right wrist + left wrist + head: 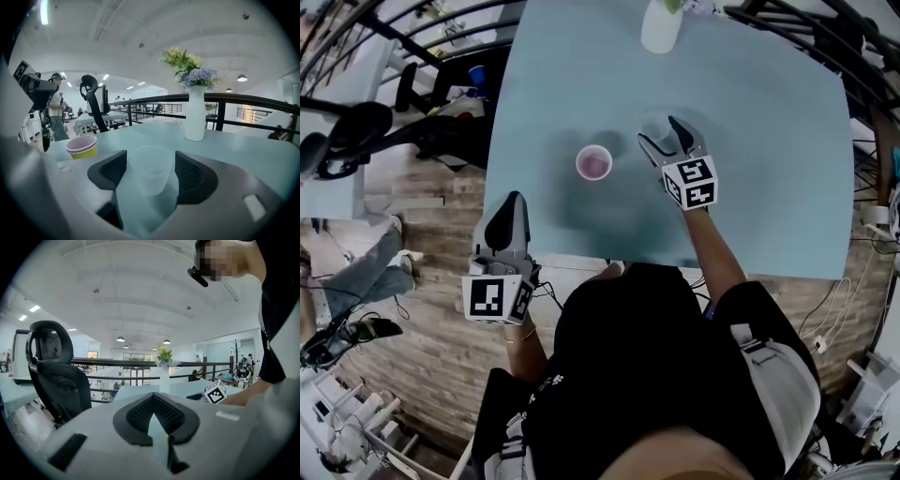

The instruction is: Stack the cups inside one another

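A clear plastic cup (150,178) stands upright on the light blue table (769,187), between the pads of my right gripper (150,163). The jaws are open and a thin gap shows on each side of the cup. In the head view this cup (654,124) is faint, just ahead of the right gripper (666,139). To its left stands a pink cup nested in a yellow one (82,146), seen from above as a pink rim (593,163). My left gripper (510,208) hangs off the table's near left corner, shut and empty, its pads (161,414) pressed together.
A white vase with flowers (194,117) stands at the table's far edge, also visible as the vase (661,23) from above. A black office chair (56,371) stands left of the table. Dark railing (806,28) runs behind the table. The person's body fills the near side.
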A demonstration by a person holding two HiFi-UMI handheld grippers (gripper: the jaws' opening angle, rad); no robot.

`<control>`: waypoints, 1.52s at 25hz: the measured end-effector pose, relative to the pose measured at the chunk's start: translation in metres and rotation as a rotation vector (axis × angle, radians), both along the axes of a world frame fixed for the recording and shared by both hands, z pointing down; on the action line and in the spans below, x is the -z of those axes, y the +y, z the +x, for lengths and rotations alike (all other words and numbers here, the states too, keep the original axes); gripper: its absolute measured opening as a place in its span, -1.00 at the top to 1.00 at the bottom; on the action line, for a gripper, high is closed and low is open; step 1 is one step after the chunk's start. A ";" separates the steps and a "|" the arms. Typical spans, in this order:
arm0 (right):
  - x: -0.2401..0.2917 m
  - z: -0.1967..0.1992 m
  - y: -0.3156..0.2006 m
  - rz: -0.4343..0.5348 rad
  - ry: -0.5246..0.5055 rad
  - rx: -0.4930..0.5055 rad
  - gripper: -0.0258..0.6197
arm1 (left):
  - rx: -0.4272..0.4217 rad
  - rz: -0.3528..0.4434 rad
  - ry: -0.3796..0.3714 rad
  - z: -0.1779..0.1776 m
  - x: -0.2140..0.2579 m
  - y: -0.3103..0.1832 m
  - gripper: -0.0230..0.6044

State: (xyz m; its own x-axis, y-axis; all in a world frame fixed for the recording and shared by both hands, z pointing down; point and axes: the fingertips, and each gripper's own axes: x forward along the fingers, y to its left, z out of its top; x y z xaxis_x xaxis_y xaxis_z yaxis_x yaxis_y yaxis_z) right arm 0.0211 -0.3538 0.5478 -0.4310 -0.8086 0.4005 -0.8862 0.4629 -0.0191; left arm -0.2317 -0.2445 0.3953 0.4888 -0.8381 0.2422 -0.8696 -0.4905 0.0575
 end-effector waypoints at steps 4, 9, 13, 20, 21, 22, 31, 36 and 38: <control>-0.006 -0.001 -0.006 -0.010 0.023 0.004 -0.05 | -0.004 -0.002 -0.014 -0.001 -0.002 -0.001 0.97; -0.005 -0.002 -0.008 -0.011 0.035 0.004 -0.04 | 0.018 -0.009 -0.010 -0.005 -0.001 -0.001 0.97; -0.005 -0.001 -0.005 -0.015 0.037 -0.004 -0.04 | 0.027 -0.009 -0.006 -0.008 -0.002 0.001 0.97; 0.018 -0.009 0.004 0.026 0.001 0.005 -0.04 | 0.016 0.006 0.005 -0.008 -0.002 0.002 0.97; 0.023 -0.011 0.006 0.033 -0.008 0.008 -0.04 | 0.017 0.005 0.004 -0.009 -0.002 0.004 0.97; 0.028 -0.013 0.009 0.040 -0.018 0.013 -0.04 | 0.017 0.002 0.004 -0.009 -0.002 0.006 0.97; 0.079 -0.056 0.026 0.112 -0.075 0.114 -0.04 | 0.025 0.032 0.048 -0.020 0.002 0.013 0.97; 0.099 -0.084 0.033 0.147 -0.104 0.182 -0.04 | 0.045 0.047 0.061 -0.026 0.007 0.019 0.97; 0.102 -0.095 0.035 0.152 -0.113 0.205 -0.04 | 0.059 0.047 0.067 -0.032 0.005 0.023 0.97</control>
